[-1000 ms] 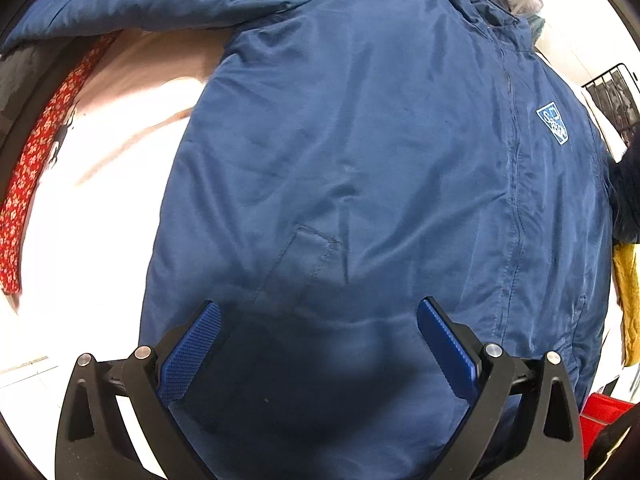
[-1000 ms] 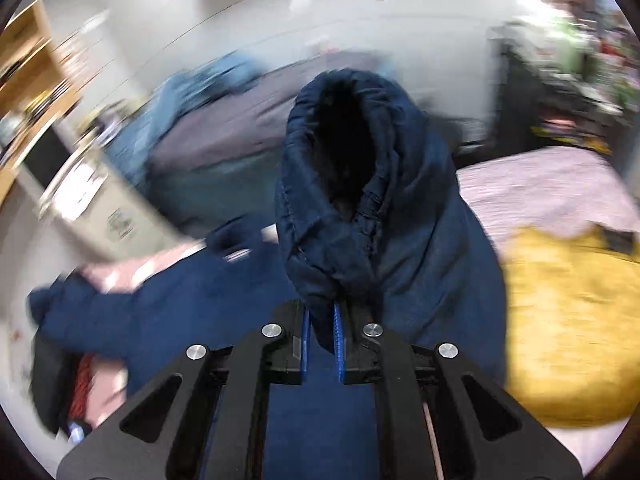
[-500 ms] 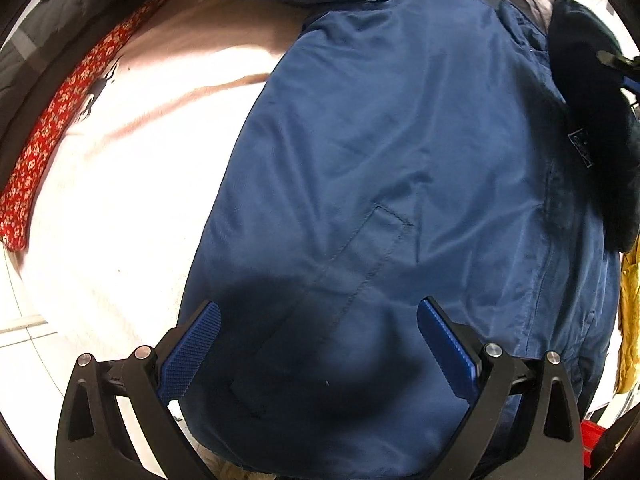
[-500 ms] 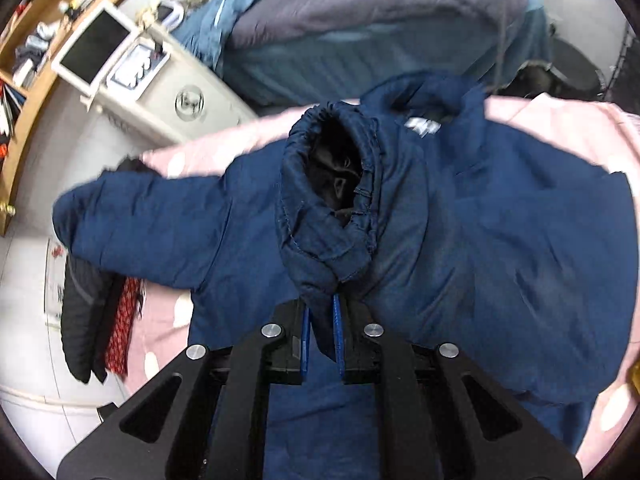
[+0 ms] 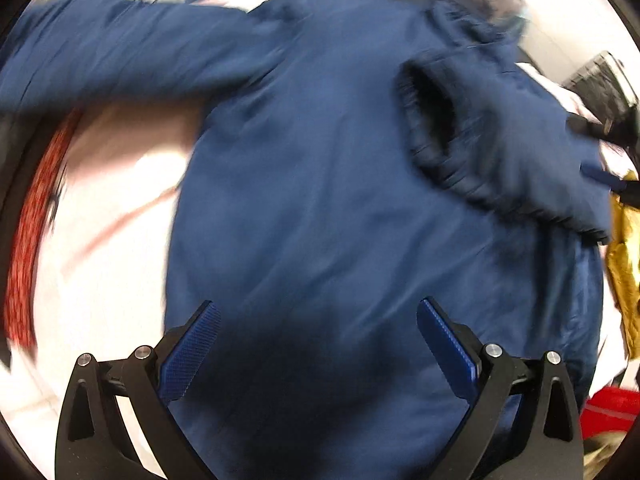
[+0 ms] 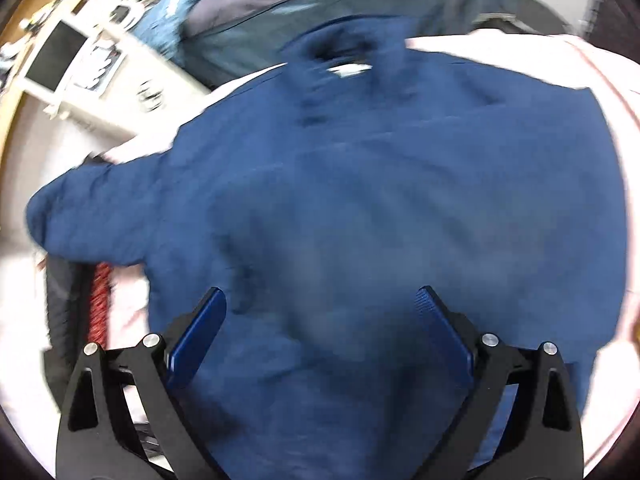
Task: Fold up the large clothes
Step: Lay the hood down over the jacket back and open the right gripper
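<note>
A large navy blue jacket [image 5: 320, 184] lies spread on a pink bed [image 5: 120, 184], collar at the far end. One sleeve [image 5: 500, 152] lies folded across its chest, its dark cuff opening facing the middle; the other sleeve [image 5: 120, 52] stretches out to the left. My left gripper [image 5: 318, 344] hangs open above the jacket's lower part, holding nothing. In the right wrist view the same jacket [image 6: 400, 200] fills the frame; my right gripper [image 6: 320, 328] is above it, its jaws opening wide with only the flat cloth below them. Part of the right gripper [image 5: 600, 152] shows at the right edge.
A red patterned cloth [image 5: 36, 208] and a black garment [image 6: 60, 300] lie at the bed's left side. A yellow garment [image 5: 628, 264] and something red [image 5: 608, 404] sit to the right. Beyond the bed are a grey-blue pile [image 6: 320, 4] and a white cabinet [image 6: 80, 68].
The right gripper came down over the jacket and let go of the sleeve cuff, which now lies across the chest. The left gripper rose a little; more of the jacket shows.
</note>
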Available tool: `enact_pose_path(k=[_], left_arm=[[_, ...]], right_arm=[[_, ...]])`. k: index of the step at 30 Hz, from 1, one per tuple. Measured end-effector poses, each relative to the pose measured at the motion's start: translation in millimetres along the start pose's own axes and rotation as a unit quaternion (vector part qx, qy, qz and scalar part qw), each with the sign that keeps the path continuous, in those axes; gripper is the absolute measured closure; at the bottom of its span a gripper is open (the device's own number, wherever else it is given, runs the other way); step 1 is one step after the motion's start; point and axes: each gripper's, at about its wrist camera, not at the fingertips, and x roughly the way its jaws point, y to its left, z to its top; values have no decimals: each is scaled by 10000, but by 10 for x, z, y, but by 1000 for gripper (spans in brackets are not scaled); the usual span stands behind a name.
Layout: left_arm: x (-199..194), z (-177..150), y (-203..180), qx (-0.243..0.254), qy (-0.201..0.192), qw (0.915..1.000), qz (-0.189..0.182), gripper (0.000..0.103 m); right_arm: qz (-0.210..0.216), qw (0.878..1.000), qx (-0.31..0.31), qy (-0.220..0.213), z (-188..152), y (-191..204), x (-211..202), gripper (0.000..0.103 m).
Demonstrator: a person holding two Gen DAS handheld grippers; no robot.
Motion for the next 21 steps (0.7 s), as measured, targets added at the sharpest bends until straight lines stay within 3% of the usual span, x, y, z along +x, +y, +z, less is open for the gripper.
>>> enact_pose_path(k=[4,8,11,14,18,21], left_arm=[[-60,390,-454,634,-215,9976,-147,6],[-47,699,-972,1357,-432,9895,-258,7],[119,824,-1537,1870,-400,9814,-186,10],[489,852,-1837,2218,39,9750,-99,11],[923,835,-1825,2140,590,9751,27,5],[1009,862,-1768,1980,688,9778,-39,5]], right_arm=[[-1101,9936,-88,-251,-47,-410,-127,9],[-1827,9827,-301,-45,-119,-656,-30,9],[-1985,9789,-436,193,-202,-740,138,9],[-2147,9738,-691,276,-267,-743,273,8],[-2196,9714,-746,512,-287,-810,447,6],[-2231,9706,-695,576,-272,-822,557,5]])
